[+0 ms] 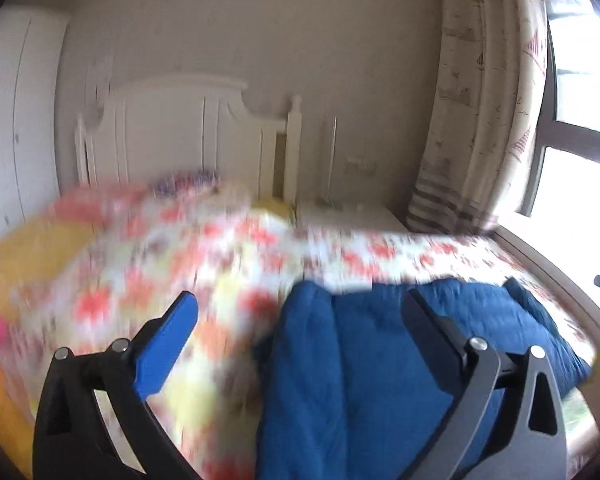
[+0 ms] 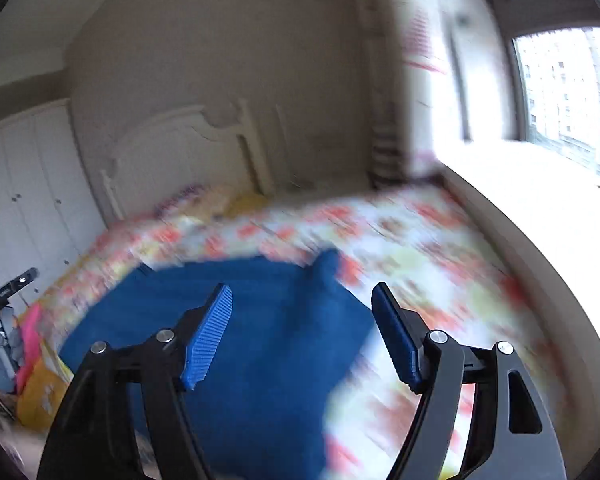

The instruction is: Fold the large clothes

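Observation:
A large blue quilted garment (image 1: 360,368) lies on a bed with a floral red-and-yellow cover (image 1: 204,252). In the left wrist view it fills the lower right, folded into a thick bundle. My left gripper (image 1: 300,300) hovers above its left part, jaws wide open with nothing pressed between the pads. In the right wrist view the blue garment (image 2: 260,360) spreads across the lower middle of the floral cover (image 2: 428,248). My right gripper (image 2: 302,290) hangs over it, open, pads clear of the cloth. Both views are blurred.
A white headboard (image 1: 188,128) stands at the far end, with a white wardrobe (image 1: 16,120) on the left. On the right are a patterned curtain (image 1: 484,92) and a bright window (image 2: 564,96). Pink and yellow items (image 2: 36,372) and a black stand (image 2: 4,292) sit beside the bed's left edge.

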A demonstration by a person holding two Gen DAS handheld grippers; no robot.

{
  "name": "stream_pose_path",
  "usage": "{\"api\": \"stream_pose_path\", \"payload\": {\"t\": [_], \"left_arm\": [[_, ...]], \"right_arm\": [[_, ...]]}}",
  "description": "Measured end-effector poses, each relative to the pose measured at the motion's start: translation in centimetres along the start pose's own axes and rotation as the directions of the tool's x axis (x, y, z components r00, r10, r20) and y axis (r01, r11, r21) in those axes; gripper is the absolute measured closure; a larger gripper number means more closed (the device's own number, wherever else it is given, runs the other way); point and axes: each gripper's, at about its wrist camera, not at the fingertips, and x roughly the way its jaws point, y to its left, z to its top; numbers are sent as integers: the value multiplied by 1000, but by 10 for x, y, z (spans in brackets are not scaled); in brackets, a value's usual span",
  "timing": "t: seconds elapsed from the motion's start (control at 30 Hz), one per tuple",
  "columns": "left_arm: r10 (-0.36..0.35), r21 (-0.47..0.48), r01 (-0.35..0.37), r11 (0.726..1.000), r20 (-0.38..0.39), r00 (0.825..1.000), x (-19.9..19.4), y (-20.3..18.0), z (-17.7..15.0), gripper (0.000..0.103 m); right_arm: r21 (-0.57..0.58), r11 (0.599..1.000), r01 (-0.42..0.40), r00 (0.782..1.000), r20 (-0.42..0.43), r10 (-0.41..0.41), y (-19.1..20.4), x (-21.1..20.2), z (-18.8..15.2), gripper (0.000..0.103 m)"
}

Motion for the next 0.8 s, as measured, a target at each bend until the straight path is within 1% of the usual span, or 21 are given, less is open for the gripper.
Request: {"api": "stream_pose_path", "payload": {"t": [0.07,0.1,0.13,0.17,0.2,0.23,0.27,0.3,0.33,0.37,0.4,0.43,0.47,0.5,0.53,0.57,0.67,0.8], "left_arm": [[13,67,-13,998,3,1000,29,-31,25,2],[26,92,-24,995,-15,1000,43,-43,32,2],[42,113,-36,993,-54,998,64,-55,38,2],[38,131,-23,991,-115,993,93,-68,43,2],[28,139,-6,990,-159,987,113,-75,44,2],[30,151,2,989,-207,978,133,-83,42,2],[44,171,-1,985,-249,967,154,-90,39,2],[57,199,3,980,-297,953,178,-102,30,3],[62,213,9,977,-323,945,194,-107,23,3],[72,228,9,974,-343,936,210,-110,12,3],[85,242,8,970,-370,925,230,-113,-3,3],[85,242,18,970,-407,910,247,-114,-18,3],[41,194,68,979,-508,860,274,-112,-39,2],[21,152,75,985,-548,836,285,-109,-47,2],[13,132,71,989,-549,835,289,-106,-47,2],[14,134,70,988,-541,841,290,-106,-47,2],[15,135,69,988,-536,844,290,-106,-52,2],[-12,100,79,992,-544,839,295,-100,-54,2]], "right_arm": [[-40,999,-18,1000,-5,18,35,28,19,33],[-79,997,-14,1000,-11,13,57,47,27,33],[-108,994,-4,1000,-20,2,72,60,32,33],[-146,989,10,999,-42,-16,89,80,38,33],[-177,984,25,997,-66,-38,104,98,41,33],[-218,975,48,992,-105,-72,122,124,43,36],[-236,971,45,988,-130,-78,133,137,43,39],[-257,966,38,982,-169,-84,141,156,40,46],[-275,961,40,975,-201,-98,147,173,39,49],[-295,955,42,965,-236,-115,150,191,33,50],[-324,945,52,954,-264,-143,150,211,24,50],[-356,932,64,943,-284,-173,150,225,14,50],[-393,917,74,914,-340,-220,146,250,-3,50],[-359,933,41,878,-432,-205,135,274,-18,50],[-322,946,27,876,-448,-177,128,281,-20,50],[-311,950,26,880,-444,-169,127,283,-18,50],[-329,944,24,882,-439,-175,128,288,-21,49],[-304,953,8,882,-446,-149,123,293,-20,49]]}}
